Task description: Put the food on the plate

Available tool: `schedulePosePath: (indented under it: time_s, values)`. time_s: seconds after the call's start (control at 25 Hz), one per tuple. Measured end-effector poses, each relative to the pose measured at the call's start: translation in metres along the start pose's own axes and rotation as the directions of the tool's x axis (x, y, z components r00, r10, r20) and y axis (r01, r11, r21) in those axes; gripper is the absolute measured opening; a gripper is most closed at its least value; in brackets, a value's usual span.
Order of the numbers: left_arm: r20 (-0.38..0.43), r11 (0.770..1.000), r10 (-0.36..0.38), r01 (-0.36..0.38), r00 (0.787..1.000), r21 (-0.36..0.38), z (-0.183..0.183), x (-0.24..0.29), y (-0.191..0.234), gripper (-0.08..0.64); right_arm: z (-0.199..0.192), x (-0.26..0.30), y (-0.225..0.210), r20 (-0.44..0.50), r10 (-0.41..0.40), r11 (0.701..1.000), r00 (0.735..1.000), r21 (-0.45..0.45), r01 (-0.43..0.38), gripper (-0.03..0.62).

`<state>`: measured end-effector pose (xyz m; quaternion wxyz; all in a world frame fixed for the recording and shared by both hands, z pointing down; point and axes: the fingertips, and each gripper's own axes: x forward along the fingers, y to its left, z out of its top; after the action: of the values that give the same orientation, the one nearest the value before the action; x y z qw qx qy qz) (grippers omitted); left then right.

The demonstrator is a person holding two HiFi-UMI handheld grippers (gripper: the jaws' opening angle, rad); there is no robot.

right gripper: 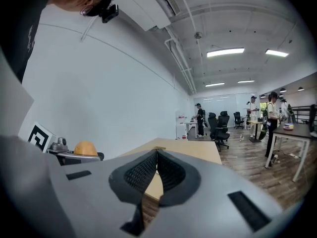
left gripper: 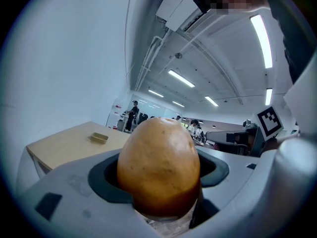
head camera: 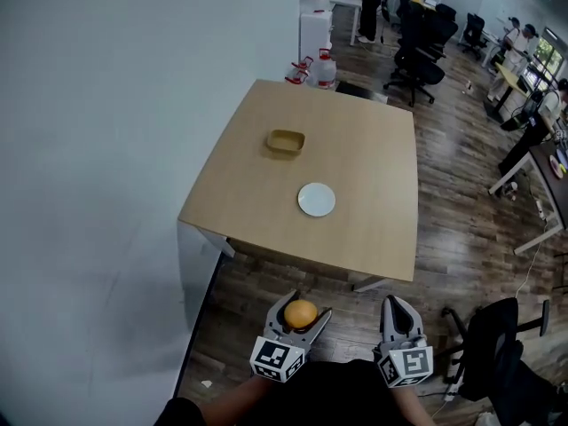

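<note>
My left gripper [head camera: 300,313] is shut on a round orange-brown piece of food [head camera: 301,312], which fills the left gripper view as a big egg-shaped food item [left gripper: 158,167] between the jaws. My right gripper [head camera: 397,311] is shut with nothing in it, its ribbed pads [right gripper: 153,170] pressed together. Both grippers hang over the floor, short of the table's near edge. A small white plate [head camera: 317,200] lies bare on the wooden table [head camera: 373,229], near its middle. The food [right gripper: 85,148] also shows at the left of the right gripper view.
A shallow tan dish [head camera: 286,142] sits further back on the table. A white wall [head camera: 106,149] runs along the left. Office chairs [head camera: 417,56] and people at desks stand beyond the table, and a black chair [head camera: 497,344] is near my right side.
</note>
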<state>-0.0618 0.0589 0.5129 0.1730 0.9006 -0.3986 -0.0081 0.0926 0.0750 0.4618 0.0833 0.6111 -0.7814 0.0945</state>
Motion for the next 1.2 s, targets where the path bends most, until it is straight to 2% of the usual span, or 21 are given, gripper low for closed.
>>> schedulePosePath:
  time_s: [0.32,0.48,0.68,0.96,1.08,1.2]
  values:
    - [-0.003,1.000,0.014,-0.014,1.000,-0.027,0.002,0.013,0.047,0.331,-0.005,0.031,0.005,-0.035,-0.032,0.999,0.999,0.035,0.033,0.060]
    - [-0.016,0.999,0.020,-0.020,1.000,-0.030,-0.002,0.033,0.062,0.331,-0.003,0.052,0.003,-0.045,-0.022,1.000,0.999,-0.001,0.022,0.060]
    - [-0.018,0.999,0.031,-0.031,0.999,-0.024,0.001,0.052,0.074,0.331,-0.008,0.076,-0.006,-0.043,-0.010,0.998,0.999,0.055,0.012,0.060]
    - [-0.026,0.997,0.073,-0.073,0.997,0.010,0.010,0.094,0.102,0.331,-0.002,0.127,-0.022,-0.007,0.054,0.997,0.999,0.054,-0.053,0.060]
    - [-0.062,0.994,0.105,-0.104,0.993,0.009,0.005,0.122,0.123,0.331,0.003,0.156,-0.035,-0.005,0.074,0.995,0.997,0.069,-0.073,0.060]
    - [-0.125,0.995,0.100,-0.100,0.987,0.003,-0.004,0.154,0.142,0.331,0.011,0.187,-0.049,-0.005,0.081,0.994,0.997,0.069,-0.081,0.060]
